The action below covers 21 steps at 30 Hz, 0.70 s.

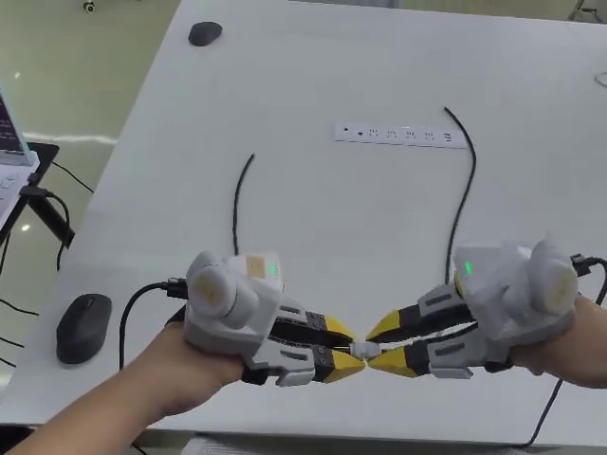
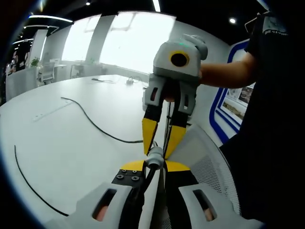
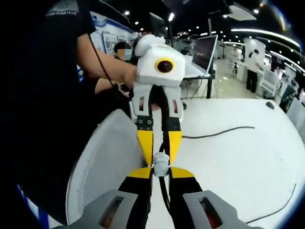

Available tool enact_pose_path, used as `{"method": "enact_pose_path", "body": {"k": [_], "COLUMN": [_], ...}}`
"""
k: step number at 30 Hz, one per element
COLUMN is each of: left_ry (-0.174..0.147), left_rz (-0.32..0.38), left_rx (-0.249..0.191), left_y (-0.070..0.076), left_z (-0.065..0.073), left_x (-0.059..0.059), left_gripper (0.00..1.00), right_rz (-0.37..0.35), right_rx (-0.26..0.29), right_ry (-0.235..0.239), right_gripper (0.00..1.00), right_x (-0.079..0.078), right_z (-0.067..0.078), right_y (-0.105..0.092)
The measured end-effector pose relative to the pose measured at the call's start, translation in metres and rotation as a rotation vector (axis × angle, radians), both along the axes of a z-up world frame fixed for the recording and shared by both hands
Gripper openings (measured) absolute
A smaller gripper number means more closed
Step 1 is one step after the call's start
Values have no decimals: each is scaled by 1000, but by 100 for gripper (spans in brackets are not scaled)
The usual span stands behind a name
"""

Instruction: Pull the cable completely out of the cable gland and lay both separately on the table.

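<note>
low in the middle of the head view we have the left gripper and the right gripper brought tip to tip just above the near edge of the white tabletop. the small white cable gland sits right between the two sets of yellow tips. in the left gripper view the cable gland rests at the end of our own jaws at lower centre, and these are drawn in tight on it. the right gripper comes down from the top of that view with its jaws narrowed to a point just above the gland, and the thin black cable runs up between them. the right gripper view agrees: the cable leaves the gland and passes down the slot between our own jaws, which are pinched close on it. the cable is not yet out of the gland.

further up the head view a loose black wire lies on the tabletop left of centre. a second wire lies at the right, its lower end passing behind the right gripper — we cannot tell whether it joins the held cable. a white power strip lies at upper centre, a dark mouse at the lower left edge, and another mouse at the top left.
</note>
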<state>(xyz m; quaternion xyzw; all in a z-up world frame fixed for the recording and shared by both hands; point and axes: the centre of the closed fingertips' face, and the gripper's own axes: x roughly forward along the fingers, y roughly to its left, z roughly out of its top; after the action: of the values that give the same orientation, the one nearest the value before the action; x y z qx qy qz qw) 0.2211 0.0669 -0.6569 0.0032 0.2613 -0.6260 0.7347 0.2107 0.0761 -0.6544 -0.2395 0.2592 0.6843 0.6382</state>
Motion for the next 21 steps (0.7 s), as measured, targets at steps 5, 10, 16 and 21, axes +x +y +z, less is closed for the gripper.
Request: {"method": "enact_pose_path", "body": {"k": [5, 10, 16, 21], "left_ry": [33, 65, 51, 39], "left_rz": [27, 40, 31, 25], "left_rx": [-14, -35, -37, -29], "left_y": [2, 3, 0, 1], "left_z": [-1, 2, 1, 0], "left_x": [1, 2, 2, 0], "left_gripper": [14, 14, 14, 14], "right_rz": [-4, -21, -22, -45], "right_rx": [-19, -30, -38, -41], "right_ry": [-183, -264, -260, -182], "right_gripper": [7, 8, 8, 10], "right_x": [4, 3, 5, 4], "right_z": [-1, 0, 0, -1], "right_y": [2, 3, 0, -2]}}
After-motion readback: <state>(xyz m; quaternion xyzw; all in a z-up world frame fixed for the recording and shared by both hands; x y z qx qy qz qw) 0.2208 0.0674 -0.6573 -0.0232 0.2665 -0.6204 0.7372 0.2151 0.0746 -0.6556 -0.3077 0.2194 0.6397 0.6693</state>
